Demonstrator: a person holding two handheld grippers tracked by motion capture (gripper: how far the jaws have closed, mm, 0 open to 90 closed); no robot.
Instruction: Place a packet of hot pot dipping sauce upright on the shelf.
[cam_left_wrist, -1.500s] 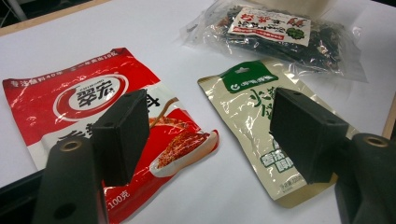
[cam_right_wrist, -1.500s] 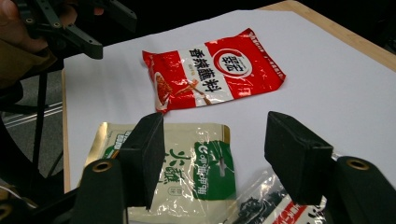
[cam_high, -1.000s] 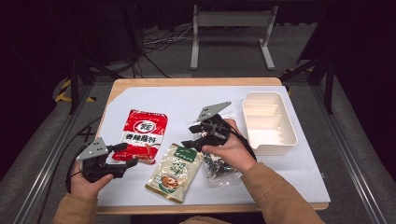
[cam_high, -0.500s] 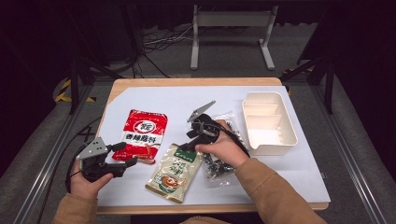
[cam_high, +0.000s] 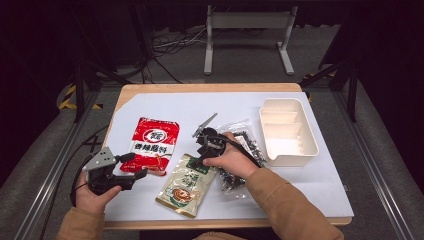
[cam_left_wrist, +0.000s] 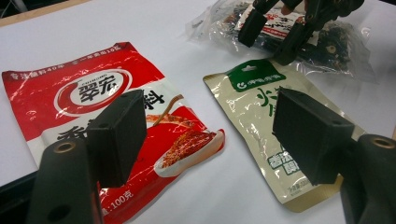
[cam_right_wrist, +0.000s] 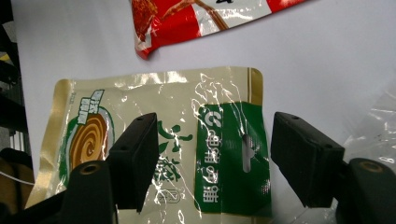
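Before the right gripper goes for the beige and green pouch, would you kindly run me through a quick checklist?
1. Right gripper jaws open: ok, they stand wide apart in the right gripper view.
2. Aimed at the beige and green pouch: ok, its green top end lies between the jaws.
3. Pouch free of the red packet: ok, they lie apart.
4. Clear bag out of the way: cannot tell, it lies close by the right jaw.
5. Left gripper clear: ok, open and off to the side.
6. White tray has room: ok, nothing in it.
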